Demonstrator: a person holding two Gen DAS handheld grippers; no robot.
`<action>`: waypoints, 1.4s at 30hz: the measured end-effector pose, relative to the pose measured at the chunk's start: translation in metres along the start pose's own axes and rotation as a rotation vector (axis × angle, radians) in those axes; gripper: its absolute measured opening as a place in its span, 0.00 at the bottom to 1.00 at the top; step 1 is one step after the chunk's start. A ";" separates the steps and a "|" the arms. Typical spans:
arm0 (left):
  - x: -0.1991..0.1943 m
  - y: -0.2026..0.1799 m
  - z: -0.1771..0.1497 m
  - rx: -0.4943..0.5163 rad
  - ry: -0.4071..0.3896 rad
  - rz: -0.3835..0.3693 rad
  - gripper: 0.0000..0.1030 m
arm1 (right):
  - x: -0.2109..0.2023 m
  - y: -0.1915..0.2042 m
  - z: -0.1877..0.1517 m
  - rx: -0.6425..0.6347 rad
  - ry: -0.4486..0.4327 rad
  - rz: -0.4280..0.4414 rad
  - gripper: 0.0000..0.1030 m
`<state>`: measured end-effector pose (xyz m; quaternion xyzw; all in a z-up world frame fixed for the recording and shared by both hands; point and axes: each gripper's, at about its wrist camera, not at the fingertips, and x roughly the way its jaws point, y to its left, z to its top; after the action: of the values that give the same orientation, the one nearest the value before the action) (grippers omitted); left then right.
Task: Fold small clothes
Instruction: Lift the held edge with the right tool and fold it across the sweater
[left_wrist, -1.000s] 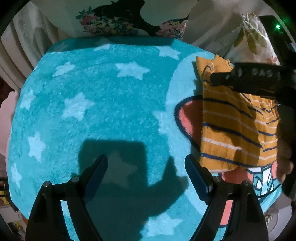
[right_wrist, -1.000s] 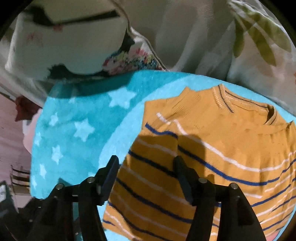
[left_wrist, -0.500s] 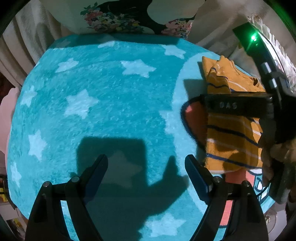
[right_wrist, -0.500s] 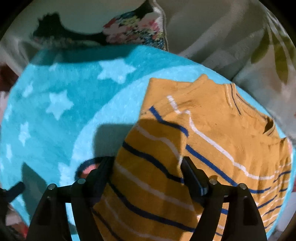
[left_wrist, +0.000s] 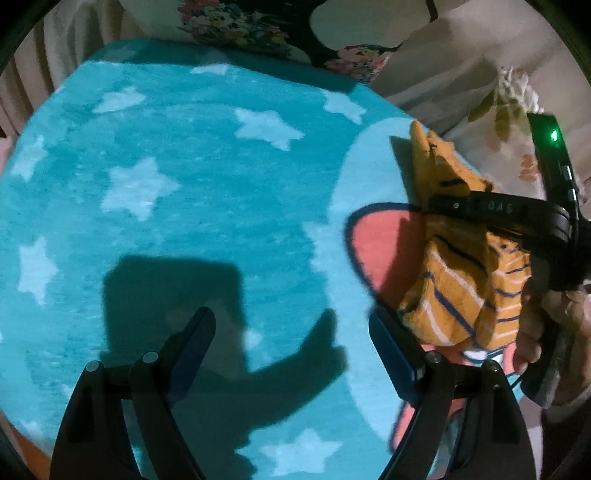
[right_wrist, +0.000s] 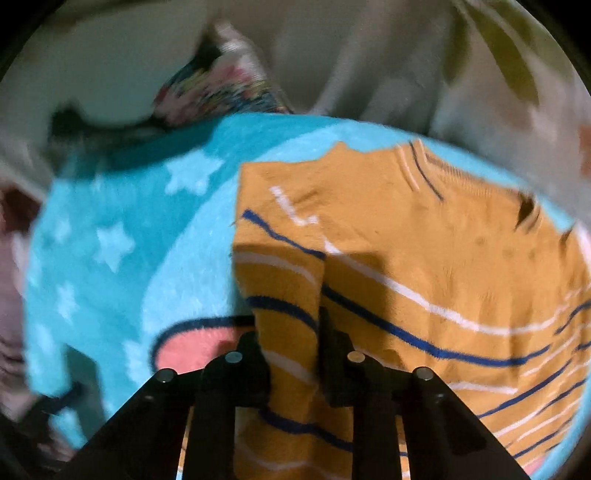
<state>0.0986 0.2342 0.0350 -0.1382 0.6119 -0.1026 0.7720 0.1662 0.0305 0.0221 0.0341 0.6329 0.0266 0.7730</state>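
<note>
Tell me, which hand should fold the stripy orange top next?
The right. Its gripper has just closed its jaws on the orange top's edge. The left gripper hangs open over bare blue blanket, beside the top.

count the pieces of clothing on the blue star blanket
1: an orange striped sweater near the blanket's right edge, its left edge pinched in the right tongs. Others may lie out of view.

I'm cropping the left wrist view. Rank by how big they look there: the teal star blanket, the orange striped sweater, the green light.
1. teal star blanket, fills most of the view
2. orange striped sweater, bunched at the right
3. green light, a tiny dot
</note>
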 end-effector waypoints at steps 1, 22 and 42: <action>0.001 -0.003 0.000 0.003 0.002 -0.026 0.82 | -0.001 -0.008 0.001 0.032 0.002 0.036 0.20; 0.051 -0.068 0.008 -0.031 0.100 -0.399 0.20 | 0.000 -0.015 0.008 -0.008 0.066 0.067 0.20; 0.044 -0.063 -0.008 -0.139 0.085 -0.471 0.11 | 0.022 0.047 0.000 -0.249 0.070 -0.234 0.31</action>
<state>0.1021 0.1596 0.0143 -0.3254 0.6004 -0.2428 0.6890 0.1705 0.0791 0.0046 -0.1368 0.6510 0.0155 0.7465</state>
